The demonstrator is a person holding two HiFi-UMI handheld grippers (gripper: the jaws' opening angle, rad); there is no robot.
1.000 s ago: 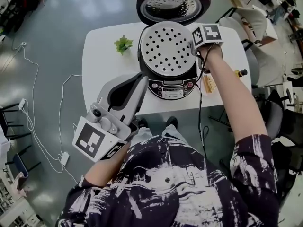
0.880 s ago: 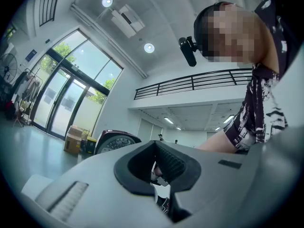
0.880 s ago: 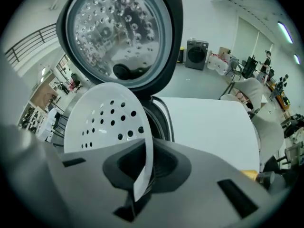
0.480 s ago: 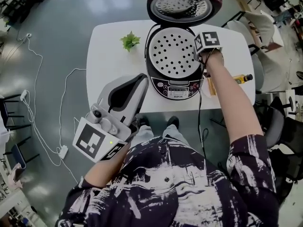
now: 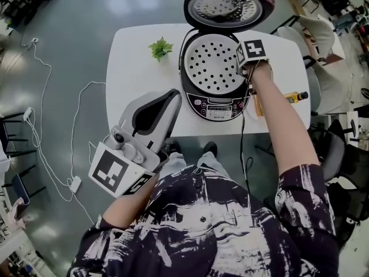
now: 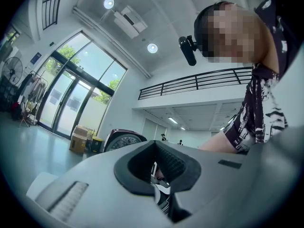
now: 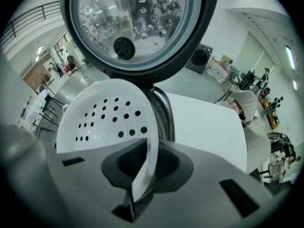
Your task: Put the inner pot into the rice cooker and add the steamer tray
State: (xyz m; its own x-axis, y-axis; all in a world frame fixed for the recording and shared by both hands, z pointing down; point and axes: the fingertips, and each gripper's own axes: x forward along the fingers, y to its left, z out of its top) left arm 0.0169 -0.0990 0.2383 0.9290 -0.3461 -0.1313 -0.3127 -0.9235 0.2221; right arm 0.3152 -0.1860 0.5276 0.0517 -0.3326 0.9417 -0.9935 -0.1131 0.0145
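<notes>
Fingers of right gripper [image 7: 142, 175] are clamping tray [image 7: 102, 118] rim at 3 o'clock, now opening; tray is lying level in cooker [image 5: 216, 105]; left gripper [image 5: 172, 96] is hovering closed, empty.

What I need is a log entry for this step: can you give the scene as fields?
tray: white, perforated, over the cooker's opening
cooker: on the table, lid open
right gripper: pinches the tray's rim, jaws starting to open
left gripper: shut, empty, away from the cooker
plant: on the table, left of the cooker
</notes>
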